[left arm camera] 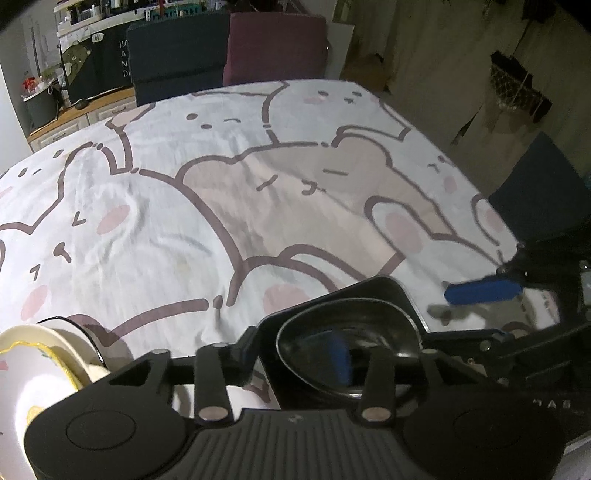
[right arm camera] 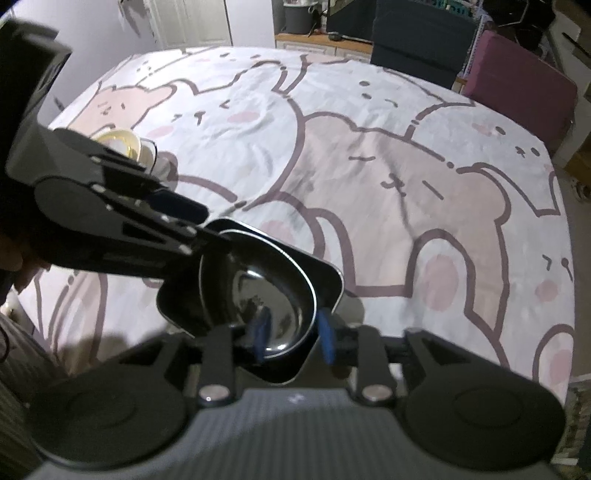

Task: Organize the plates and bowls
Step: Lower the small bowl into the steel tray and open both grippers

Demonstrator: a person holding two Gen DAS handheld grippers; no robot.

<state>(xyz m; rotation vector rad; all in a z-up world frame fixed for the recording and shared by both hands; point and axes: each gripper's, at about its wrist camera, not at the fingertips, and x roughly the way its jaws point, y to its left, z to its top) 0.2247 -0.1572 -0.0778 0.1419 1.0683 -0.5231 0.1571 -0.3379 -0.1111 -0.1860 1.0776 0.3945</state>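
Observation:
A glossy black bowl [right arm camera: 266, 295] sits in a black square plate [right arm camera: 328, 280] near the front of the table. My right gripper [right arm camera: 293, 332] is open, one blue finger [right arm camera: 262, 332] inside the bowl and the other just outside the near rim. My left gripper [right arm camera: 203, 221] comes in from the left, open, its tips at the bowl's far-left rim without pinching it. In the left wrist view the bowl [left arm camera: 369, 325] and plate [left arm camera: 388, 288] lie close below, and the right gripper's blue finger [left arm camera: 484, 291] shows at the right. Stacked cream and white bowls [left arm camera: 44, 354] [right arm camera: 125, 144] stand to the left.
A cartoon-bear tablecloth [right arm camera: 369, 129] covers the table. A dark blue chair [right arm camera: 417, 33] and a maroon chair [right arm camera: 517, 85] stand at the far side. A wooden cabinet [left arm camera: 74, 122] is behind. The table's right edge [left arm camera: 491, 206] drops off to the floor.

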